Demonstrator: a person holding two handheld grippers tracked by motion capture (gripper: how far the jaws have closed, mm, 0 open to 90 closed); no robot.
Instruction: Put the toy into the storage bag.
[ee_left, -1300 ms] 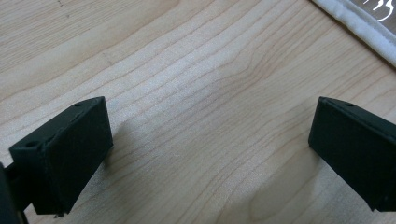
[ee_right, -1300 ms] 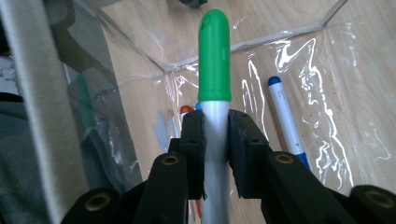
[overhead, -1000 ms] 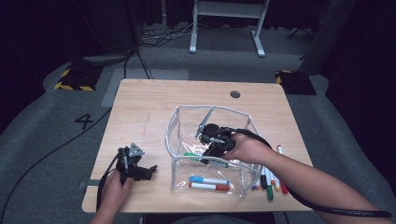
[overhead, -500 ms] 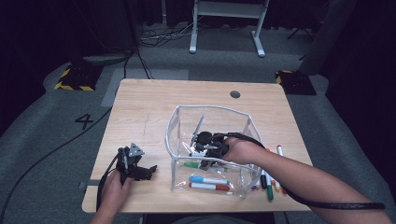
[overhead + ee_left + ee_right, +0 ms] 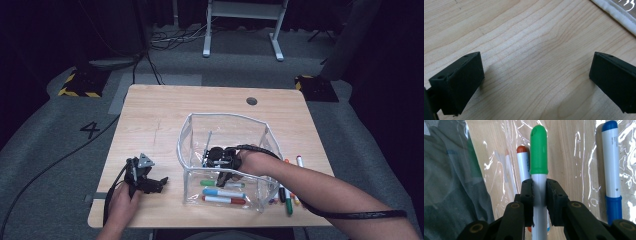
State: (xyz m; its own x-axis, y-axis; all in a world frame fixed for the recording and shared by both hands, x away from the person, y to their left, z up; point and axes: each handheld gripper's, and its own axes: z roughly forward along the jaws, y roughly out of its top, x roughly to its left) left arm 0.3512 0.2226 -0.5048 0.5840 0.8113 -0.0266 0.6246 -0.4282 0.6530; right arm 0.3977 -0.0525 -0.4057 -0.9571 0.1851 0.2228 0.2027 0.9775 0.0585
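In the high view, the right gripper [image 5: 218, 159] sits at centre frame inside a clear soft-plastic storage bin with a white rim [image 5: 186, 131], its jaws clenched on a white marker with a green cap [image 5: 538, 160]; in the right gripper view that marker stands upright in mid-frame, pinched just below the cap, above a white marker with a red cap [image 5: 523, 162] and beside a white marker with blue cap and blue band [image 5: 611, 162] at the right edge, both lying on the bin's floor; the left gripper [image 5: 146, 181], at lower left of the high view, rests on the pale wooden table [image 5: 150, 115] with its jaws spread wide and nothing between them; more loose markers [image 5: 289, 195] lie on the table at lower right, outside the bin; the likely risks: the green-capped marker, let go while tilted, could roll onto or wedge against the markers already down; the hand or trailing cable could snag the bin's floppy wall and drag or tip it, since the left gripper is not steadying it.
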